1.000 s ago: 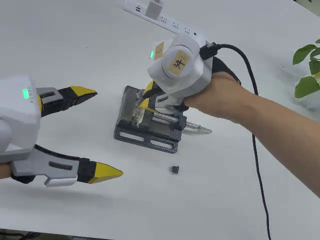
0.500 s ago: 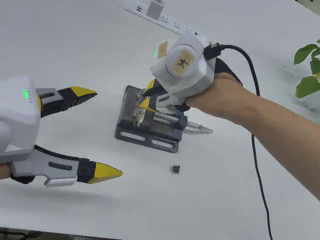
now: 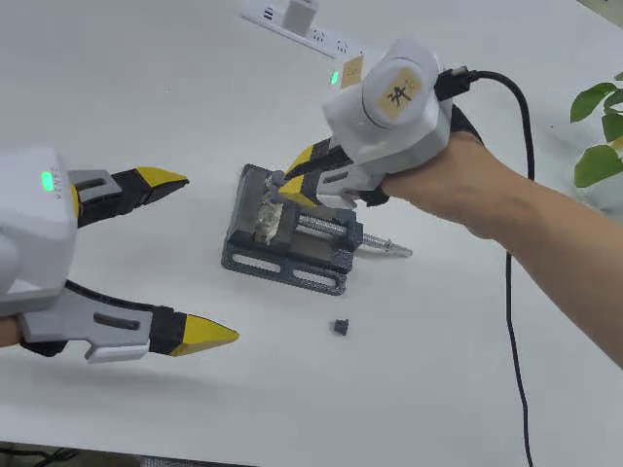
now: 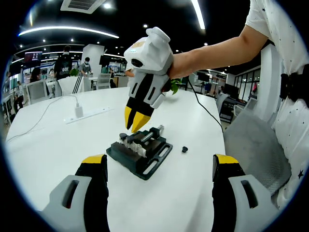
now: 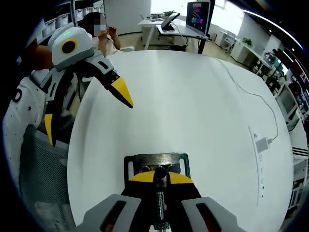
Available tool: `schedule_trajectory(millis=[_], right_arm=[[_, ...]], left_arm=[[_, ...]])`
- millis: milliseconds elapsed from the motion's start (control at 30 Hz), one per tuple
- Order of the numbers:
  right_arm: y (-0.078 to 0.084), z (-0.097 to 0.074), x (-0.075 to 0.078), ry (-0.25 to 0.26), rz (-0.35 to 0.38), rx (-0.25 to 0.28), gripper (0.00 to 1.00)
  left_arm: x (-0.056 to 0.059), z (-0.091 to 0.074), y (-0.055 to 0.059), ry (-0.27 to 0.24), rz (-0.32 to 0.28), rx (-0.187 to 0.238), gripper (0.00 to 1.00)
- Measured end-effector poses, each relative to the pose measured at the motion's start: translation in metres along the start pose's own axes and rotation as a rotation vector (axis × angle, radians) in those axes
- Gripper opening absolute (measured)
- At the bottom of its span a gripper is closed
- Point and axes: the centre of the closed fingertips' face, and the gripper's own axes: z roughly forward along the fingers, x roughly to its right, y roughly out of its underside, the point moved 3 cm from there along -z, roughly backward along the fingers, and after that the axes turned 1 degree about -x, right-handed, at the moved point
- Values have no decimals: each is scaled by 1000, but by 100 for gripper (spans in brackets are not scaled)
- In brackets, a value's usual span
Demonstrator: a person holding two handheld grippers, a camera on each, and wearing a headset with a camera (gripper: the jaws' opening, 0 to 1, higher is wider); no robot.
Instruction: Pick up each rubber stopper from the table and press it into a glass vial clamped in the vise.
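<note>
Hovering over the vise [image 3: 292, 255], the right gripper [image 3: 295, 177] is pressed together, the left gripper [image 3: 209, 258] spread; the loose stopper [image 3: 339, 327] should be fetched next.

Lighting: bright, even, from ceiling strip lights [image 4: 67, 31]. Shadows: soft, faint on white tabletop [image 3: 146, 97]. Focus: sharp in head view. Distortion: strong fisheye bending at gripper-view edges.
</note>
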Motion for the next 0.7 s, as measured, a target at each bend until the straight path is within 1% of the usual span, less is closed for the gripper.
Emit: schedule_trajectory(millis=[67, 300, 400, 600, 700], right_arm=[[1, 1, -1, -3, -3, -1, 2], [2, 7, -3, -22, -6, -5, 1], [2, 9, -3, -22, -10, -8, 0], [0, 8, -9, -25, -12, -12, 0], [0, 10, -8, -26, -16, -16, 0]], left_arm=[[0, 0, 0, 2, 0, -2, 89], [1, 0, 1, 3, -3, -3, 88], [1, -1, 1, 2, -4, -4, 88], [1, 0, 1, 5, -5, -2, 88], [1, 0, 0, 6, -4, -1, 88]])
